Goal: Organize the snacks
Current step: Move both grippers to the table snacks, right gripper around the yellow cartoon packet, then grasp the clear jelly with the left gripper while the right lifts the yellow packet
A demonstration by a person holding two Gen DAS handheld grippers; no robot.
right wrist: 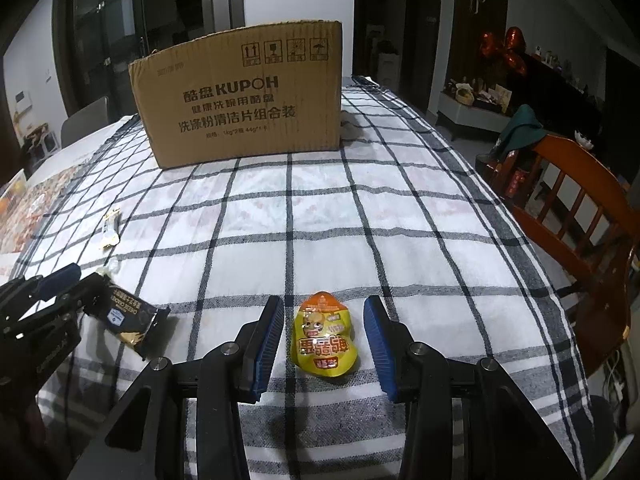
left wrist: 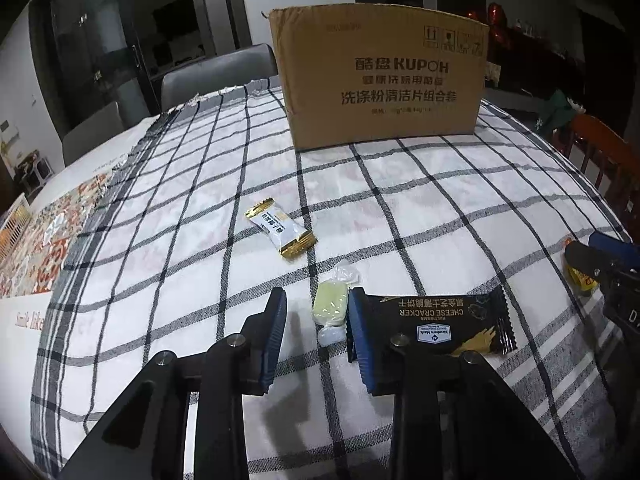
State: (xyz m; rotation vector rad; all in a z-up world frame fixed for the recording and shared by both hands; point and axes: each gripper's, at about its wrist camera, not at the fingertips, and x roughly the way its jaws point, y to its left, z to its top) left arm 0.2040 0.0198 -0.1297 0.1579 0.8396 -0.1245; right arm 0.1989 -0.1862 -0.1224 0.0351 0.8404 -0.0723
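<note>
My left gripper (left wrist: pixel 317 305) is open, low over the checked cloth, with a pale green wrapped candy (left wrist: pixel 330 306) lying between its fingers, close to the right one. A black cheese cracker packet (left wrist: pixel 444 322) lies just right of that finger; it also shows in the right wrist view (right wrist: pixel 128 318). A white-and-gold snack packet (left wrist: pixel 281 233) lies further ahead. My right gripper (right wrist: pixel 324 310) is open around a yellow snack pouch (right wrist: pixel 325 340) on the cloth, not touching it. A brown cardboard box (left wrist: pixel 380 76) (right wrist: pixel 240 96) stands at the far end of the table.
The table carries a black-and-white checked cloth (right wrist: pixel 400 220) with a patterned mat (left wrist: pixel 48 236) at the left. A wooden chair (right wrist: pixel 580 216) stands at the right edge. Grey chairs (left wrist: pixel 216 72) stand behind the table.
</note>
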